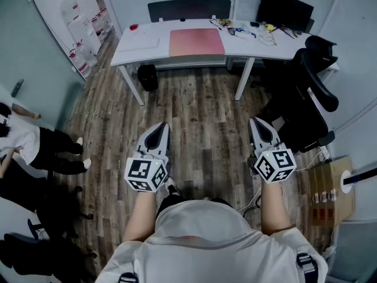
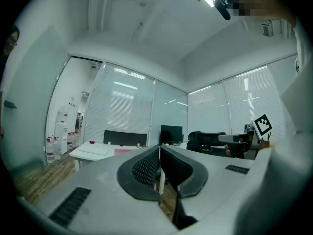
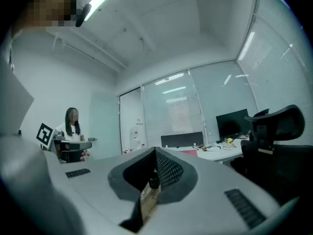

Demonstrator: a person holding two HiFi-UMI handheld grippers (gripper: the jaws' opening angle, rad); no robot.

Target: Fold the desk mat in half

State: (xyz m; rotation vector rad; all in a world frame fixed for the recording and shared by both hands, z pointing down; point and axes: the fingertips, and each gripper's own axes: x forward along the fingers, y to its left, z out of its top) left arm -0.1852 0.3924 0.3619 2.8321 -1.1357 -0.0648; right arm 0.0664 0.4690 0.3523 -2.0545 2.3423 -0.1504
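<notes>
The pink desk mat lies flat on the white desk at the far side of the room, well away from both grippers. It shows as a thin pink strip in the left gripper view and in the right gripper view. My left gripper and right gripper are held side by side above the wooden floor, pointing toward the desk. Both are shut, jaws together, with nothing between them in either gripper view: left gripper, right gripper.
A black office chair stands at the right between me and the desk. A black monitor and cables sit on the desk's right part, a dark bin under it. A person stands at the left. A cardboard box lies at the right.
</notes>
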